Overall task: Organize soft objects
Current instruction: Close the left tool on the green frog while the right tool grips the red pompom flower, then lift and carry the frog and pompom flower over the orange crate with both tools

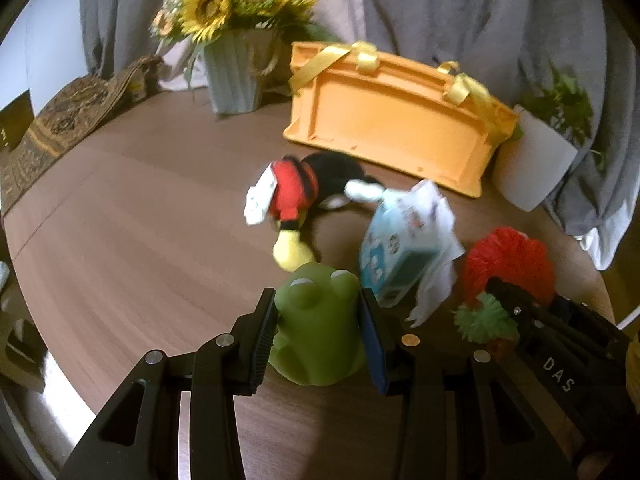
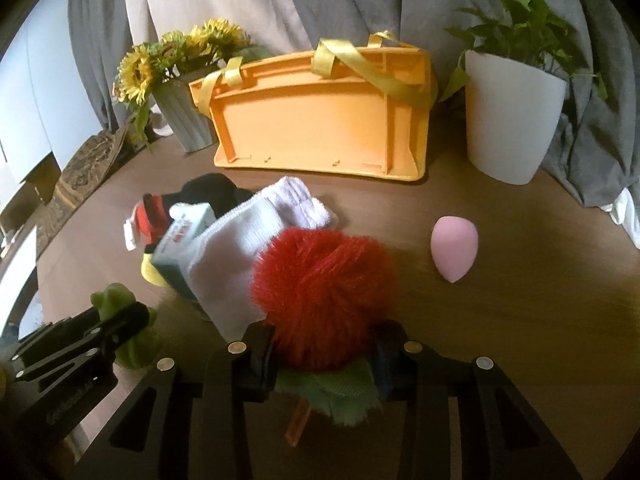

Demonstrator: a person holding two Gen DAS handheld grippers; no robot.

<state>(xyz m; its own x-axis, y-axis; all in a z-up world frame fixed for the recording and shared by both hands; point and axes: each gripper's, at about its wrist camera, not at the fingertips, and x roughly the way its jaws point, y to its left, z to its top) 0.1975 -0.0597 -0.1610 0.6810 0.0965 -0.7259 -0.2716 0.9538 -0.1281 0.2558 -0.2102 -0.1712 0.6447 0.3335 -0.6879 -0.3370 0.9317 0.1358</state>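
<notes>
Your left tongs (image 1: 318, 320) pinch the frog (image 1: 320, 324), right tongs (image 2: 322, 356) pinch the pompom (image 2: 320, 280), socks (image 2: 248, 248) and basket (image 2: 316, 128) ahead.

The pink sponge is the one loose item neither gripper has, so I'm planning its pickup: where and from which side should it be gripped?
Grip the pink sponge across its wide rounded upper half, coming from above. It lies flat on the table with its tip toward the camera; the taper would probably slip from the fingers. It lies apart from everything else.
</notes>
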